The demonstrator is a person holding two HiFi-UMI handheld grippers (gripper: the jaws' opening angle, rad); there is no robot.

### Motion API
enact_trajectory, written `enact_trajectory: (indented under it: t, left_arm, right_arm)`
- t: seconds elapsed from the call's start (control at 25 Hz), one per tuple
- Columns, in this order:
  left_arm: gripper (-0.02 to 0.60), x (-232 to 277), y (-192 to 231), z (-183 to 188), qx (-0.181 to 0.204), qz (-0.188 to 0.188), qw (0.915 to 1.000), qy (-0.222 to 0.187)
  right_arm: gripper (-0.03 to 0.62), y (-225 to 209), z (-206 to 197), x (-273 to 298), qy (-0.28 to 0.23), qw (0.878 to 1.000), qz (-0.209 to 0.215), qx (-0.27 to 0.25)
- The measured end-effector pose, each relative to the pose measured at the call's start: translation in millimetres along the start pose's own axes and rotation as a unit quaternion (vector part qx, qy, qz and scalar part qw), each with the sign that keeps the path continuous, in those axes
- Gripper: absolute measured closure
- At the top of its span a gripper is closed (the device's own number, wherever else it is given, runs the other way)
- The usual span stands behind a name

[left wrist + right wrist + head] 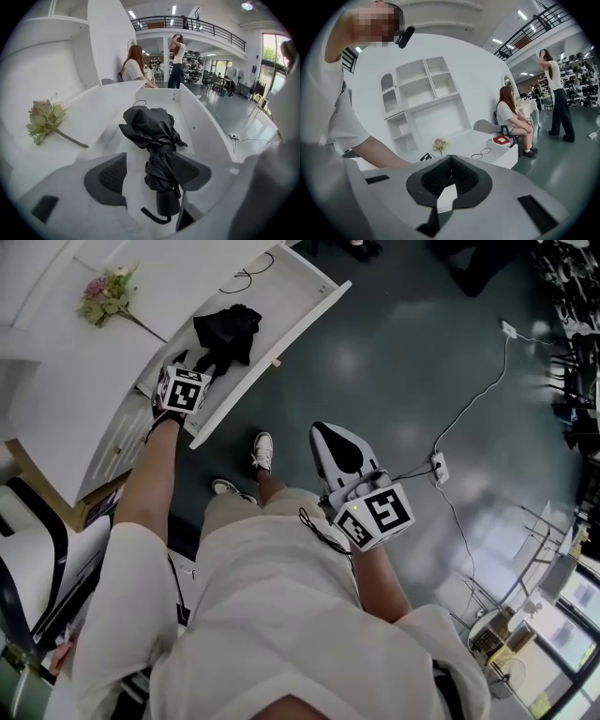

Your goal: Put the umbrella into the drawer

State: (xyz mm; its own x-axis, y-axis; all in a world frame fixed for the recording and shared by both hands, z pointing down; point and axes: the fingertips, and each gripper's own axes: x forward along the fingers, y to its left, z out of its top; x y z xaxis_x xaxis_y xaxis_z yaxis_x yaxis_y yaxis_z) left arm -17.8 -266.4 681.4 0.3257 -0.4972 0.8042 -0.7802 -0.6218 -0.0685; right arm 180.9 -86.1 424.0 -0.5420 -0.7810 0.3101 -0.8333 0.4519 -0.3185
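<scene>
A folded black umbrella (228, 334) lies inside the open white drawer (281, 310). In the left gripper view the umbrella (154, 140) rests on the drawer floor, handle and strap toward me, between the drawer walls (201, 126). My left gripper (199, 367) hovers over its handle end. This gripper (157, 168) is open: the left pad (108, 180) stands clear of the umbrella, and the umbrella overlaps the right pad. My right gripper (328, 432) hangs over the floor, away from the drawer. It (451, 157) is shut with nothing in it.
A flower sprig (108, 292) lies on the white top left of the drawer. A thin black loop (246, 277) lies at the drawer's far end. A power strip with cable (438, 465) sits on the dark floor. Two people (513, 119) are beyond the furniture.
</scene>
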Motion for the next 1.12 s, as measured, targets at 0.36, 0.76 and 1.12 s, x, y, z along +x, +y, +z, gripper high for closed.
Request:
enact_trajectory:
  t: [0.36, 0.76, 1.12]
  left_arm:
    - [0.520, -53, 17, 0, -0.068, 0.026, 0.9962, -0.049]
    - [0.568, -145, 60, -7, -0.241, 0.064, 0.9620, -0.111]
    - [0.568, -253, 114, 32, -0.220, 0.119, 0.9453, -0.209]
  right_arm:
    - [0.594, 30, 29, 11, -0.026, 0.999, 0.031, -0.025]
    - [0.594, 43, 68, 47, -0.041, 0.993, 0.076, -0.078]
    - [0.594, 80, 94, 90, -0.049, 0.983, 0.134, -0.113]
